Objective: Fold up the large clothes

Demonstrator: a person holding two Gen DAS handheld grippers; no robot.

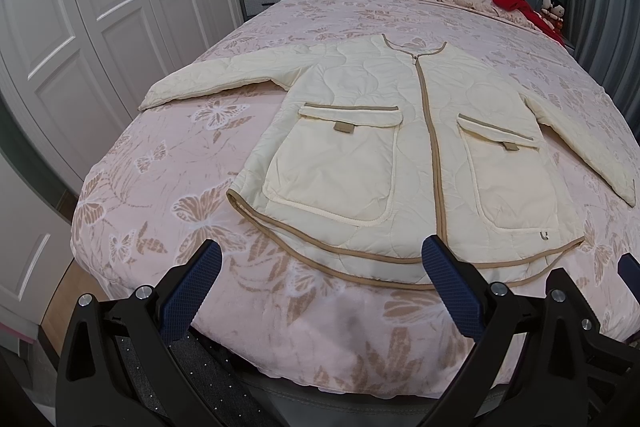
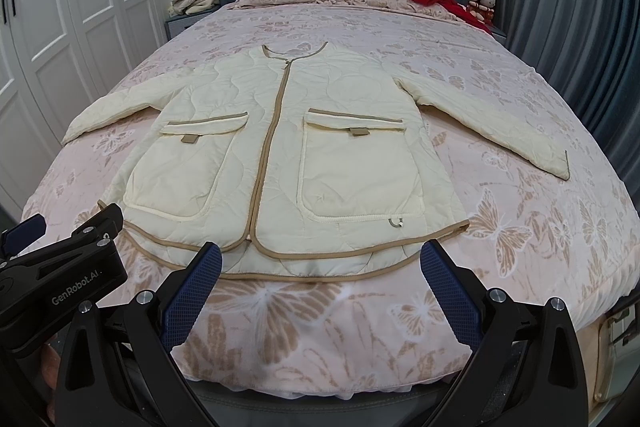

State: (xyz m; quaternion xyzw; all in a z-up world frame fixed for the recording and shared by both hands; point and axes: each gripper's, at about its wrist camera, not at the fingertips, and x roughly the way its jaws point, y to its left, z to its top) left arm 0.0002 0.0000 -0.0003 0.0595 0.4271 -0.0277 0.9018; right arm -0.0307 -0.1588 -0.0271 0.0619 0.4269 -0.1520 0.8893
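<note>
Cream quilted jacket with tan trim (image 1: 384,147) flat, unfolded on pink butterfly-print bedspread (image 1: 168,187). Left gripper (image 1: 320,267), right gripper (image 2: 320,267) near hem, jaws wide, empty. Folding not begun; next likely grasp sleeve.

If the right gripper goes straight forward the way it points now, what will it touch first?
Most likely the tan-trimmed bottom hem of the cream quilted jacket, lying flat on the pink butterfly-print bedspread. The open right gripper holds nothing; depth is uncertain.
</note>
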